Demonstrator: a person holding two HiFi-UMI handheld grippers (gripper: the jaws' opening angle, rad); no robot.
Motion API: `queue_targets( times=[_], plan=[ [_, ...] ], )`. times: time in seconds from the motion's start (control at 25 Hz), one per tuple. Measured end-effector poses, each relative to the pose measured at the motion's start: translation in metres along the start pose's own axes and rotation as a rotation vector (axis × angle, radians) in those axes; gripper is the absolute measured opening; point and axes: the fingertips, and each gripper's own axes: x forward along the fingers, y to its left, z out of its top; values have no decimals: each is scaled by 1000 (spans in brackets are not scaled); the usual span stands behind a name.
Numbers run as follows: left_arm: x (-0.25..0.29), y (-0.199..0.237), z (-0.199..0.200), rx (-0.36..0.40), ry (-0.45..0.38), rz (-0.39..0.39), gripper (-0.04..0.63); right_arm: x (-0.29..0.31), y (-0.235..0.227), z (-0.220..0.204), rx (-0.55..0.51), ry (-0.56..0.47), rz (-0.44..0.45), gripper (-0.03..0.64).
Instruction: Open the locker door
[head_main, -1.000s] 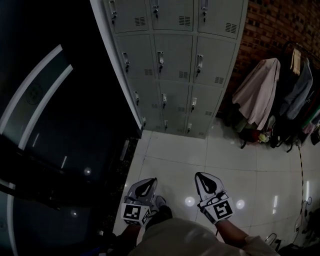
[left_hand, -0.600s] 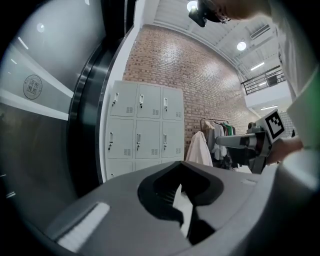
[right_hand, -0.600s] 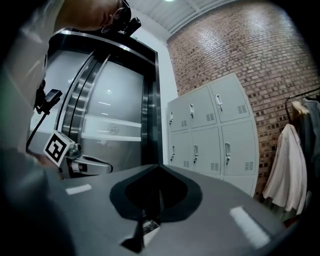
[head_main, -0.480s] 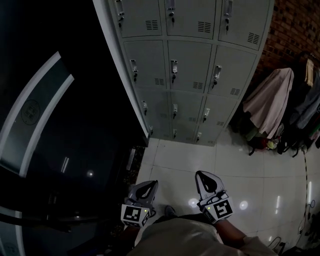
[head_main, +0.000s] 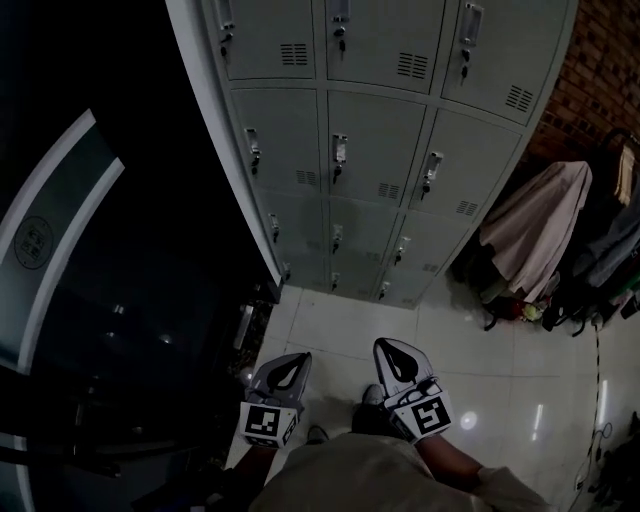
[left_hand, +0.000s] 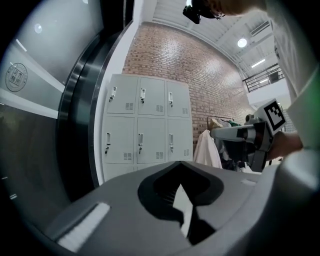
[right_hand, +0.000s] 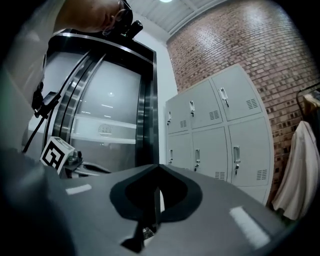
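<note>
A bank of grey metal lockers (head_main: 380, 150) stands ahead, three columns wide, and every door I can see is closed, each with a small latch handle (head_main: 340, 150). The same lockers (left_hand: 145, 125) fill the middle of the left gripper view, and the lockers (right_hand: 220, 135) sit at the right of the right gripper view. My left gripper (head_main: 302, 358) and right gripper (head_main: 384, 344) are held side by side low in the head view, well short of the lockers, over the tiled floor. Both point level at the lockers with jaws shut and nothing in them.
A dark curved glass wall (head_main: 110, 260) runs along the left, right beside the lockers. A brick wall (head_main: 600, 80) stands behind. Coats on a rack (head_main: 540, 240) hang to the right of the lockers. Glossy white floor tiles (head_main: 350, 320) lie between me and the lockers.
The lockers have grown larger and come nearer in the head view as I walk towards them. Both grippers keep their place in front of me, still shut.
</note>
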Motion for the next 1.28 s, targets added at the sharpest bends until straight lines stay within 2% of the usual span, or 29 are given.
queue_targets(
  times=[0.08,0.2,0.32,0.44,0.56,0.64,0.76,0.88,0.96,1.16,1.24,1.28],
  plan=[
    [15,2,8,-26,-6,29,225,3,-23,6,-15,11,6,2],
    [47,1,5,-70,-17,20,212,13,-59,10,-35,17,17,2],
    [77,-5,4,-58,-44,15,192,22,-84,7,-15,-19,41,2],
    [104,-15,6,-40,-63,21,161,24,-99,0,-4,-14,61,2],
    [128,-33,1,-67,-24,8,112,26,-118,-11,8,12,75,2],
    [142,-42,-5,-64,-20,0,112,27,-131,-18,18,22,89,2],
    [159,-47,-18,-72,-45,3,112,33,-149,-21,11,-26,115,2],
    [166,-48,-31,-109,-19,15,112,36,-157,-40,53,41,134,2],
    [170,-47,-41,-121,6,27,117,38,-162,-45,62,41,142,2],
    [178,-30,-45,-83,20,88,117,51,-178,-53,82,30,145,2],
    [180,-19,-44,-89,16,112,117,59,-182,-52,71,-9,149,2],
    [182,-14,-47,-94,20,115,117,63,-182,-53,77,6,147,2]
  ],
)
